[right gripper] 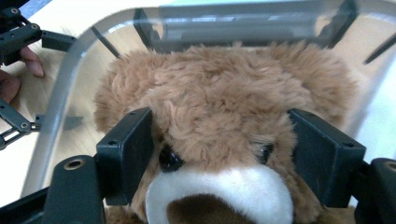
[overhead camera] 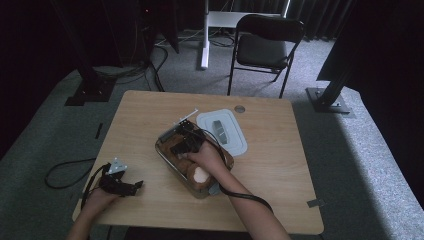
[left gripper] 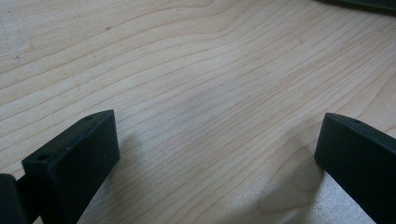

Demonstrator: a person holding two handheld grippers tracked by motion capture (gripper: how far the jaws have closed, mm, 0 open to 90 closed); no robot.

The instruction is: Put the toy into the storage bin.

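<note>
A brown teddy bear (right gripper: 224, 116) with a white muzzle lies in a clear plastic box (right gripper: 65, 79) at the middle of the table. My right gripper (right gripper: 219, 154) reaches into the box with one jaw on each side of the bear's head. The fur brushes both pads and the jaws stand wide. From above, my right hand (overhead camera: 206, 157) covers part of the bear (overhead camera: 199, 176) inside the box (overhead camera: 163, 150). My left gripper (overhead camera: 136, 185) rests on the table's front left, open, with bare wood between its jaws (left gripper: 217, 149).
The box's pale lid (overhead camera: 221, 131) lies flat just behind and right of it. A black cable (overhead camera: 65, 172) loops off the table's left edge. A folding chair (overhead camera: 265, 45) stands beyond the far edge. Bare wood (overhead camera: 280, 165) spreads to the right of the box.
</note>
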